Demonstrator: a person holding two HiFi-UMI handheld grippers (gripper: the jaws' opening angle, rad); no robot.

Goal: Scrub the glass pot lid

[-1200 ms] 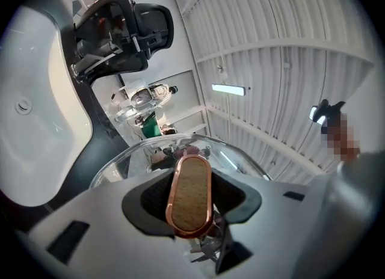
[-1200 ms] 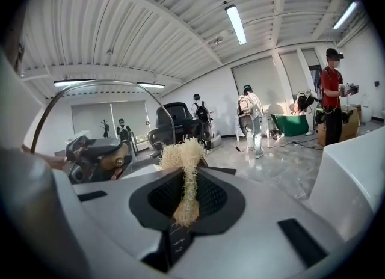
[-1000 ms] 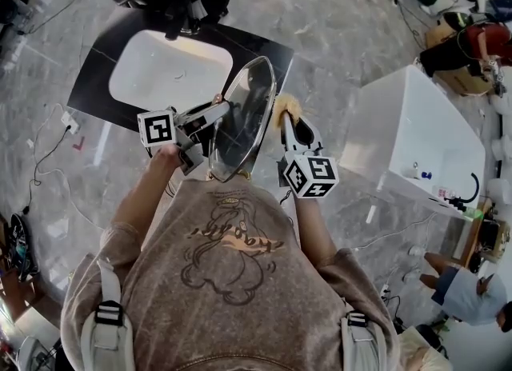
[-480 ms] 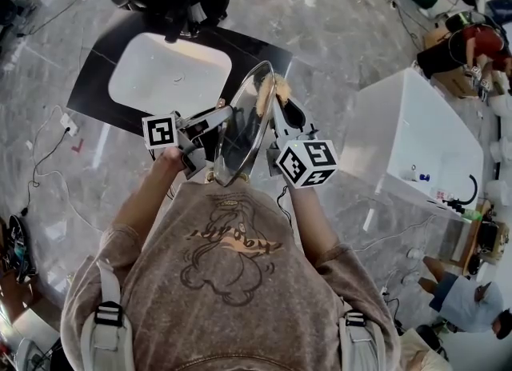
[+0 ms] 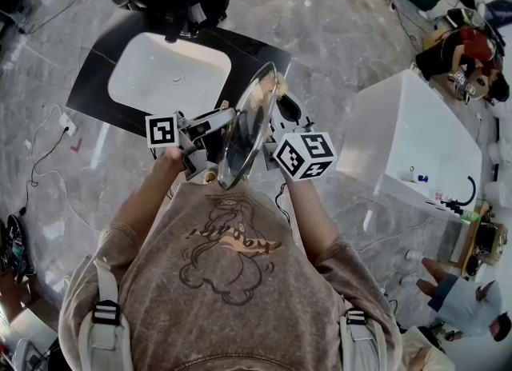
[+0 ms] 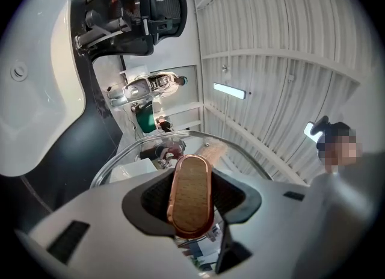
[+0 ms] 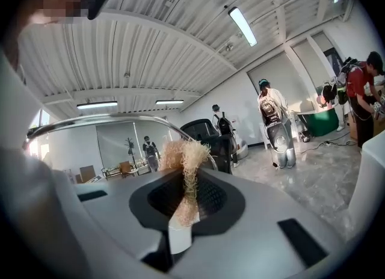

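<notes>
Right gripper (image 7: 180, 208) clamping scrubber (image 7: 182, 151) slid up glass lid (image 5: 250, 117); left gripper (image 5: 222, 121) grips handle (image 6: 191, 193)

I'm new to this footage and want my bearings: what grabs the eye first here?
A round glass pot lid stands out, held on edge at the person's chest. The left gripper is clamped on its copper-edged wooden handle; the right gripper pinches a straw-coloured fibrous scrubber at the lid's other side. Behind lies a white oval basin in a black counter.
</notes>
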